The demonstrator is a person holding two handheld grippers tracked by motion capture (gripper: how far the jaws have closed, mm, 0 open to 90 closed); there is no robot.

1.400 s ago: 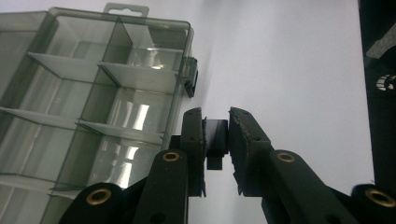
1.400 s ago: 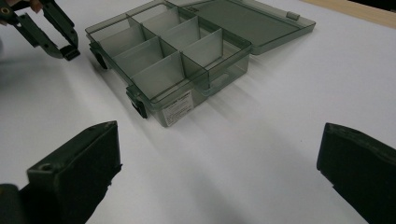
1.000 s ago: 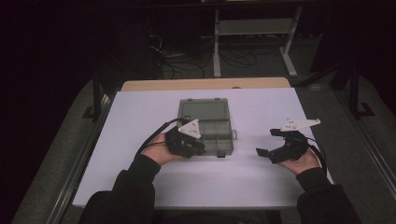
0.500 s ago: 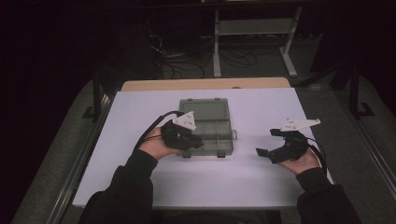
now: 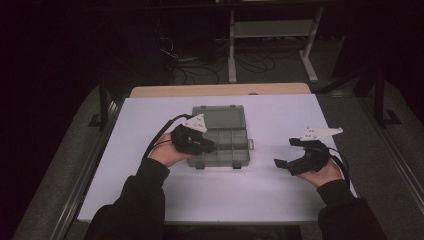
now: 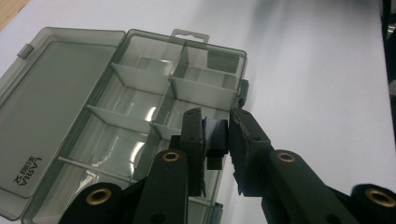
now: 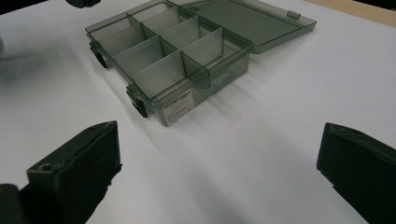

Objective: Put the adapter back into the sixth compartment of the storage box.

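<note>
Fig.: white table top (image 5: 280, 200), w/ 1 smoked-plastic organiser box (image 5: 220, 135) set near centre, within reach of both hands.

Box lid (image 6: 51, 107) folded fully back, flat on table, leaving dividers (image 7: 161, 74) exposed for loading from above. Compartments: 8 countable in right gripper view (2 rows × 4); all look empty. 2 dark latches (image 7: 138, 106) on near front wall, undone.

Left gripper (image 6: 215, 140): held over box's near-left corner, jaws nearly closed, pinching 1 small dark block (image 6: 215, 142) between pads; prob. poised above a compartment for drop-in, judging by position. What the block is: cannot tell.

Right gripper (image 5: 290, 152): parked well apart, to right of box, low over bare table; jaws spread wide, nothing between them; prob. kept clear so as not to crowd left hand.

Count: 1 table top, 1 box, 1 lid, 2 grippers, 2 latches, 8 compartments, 1 block.
</note>
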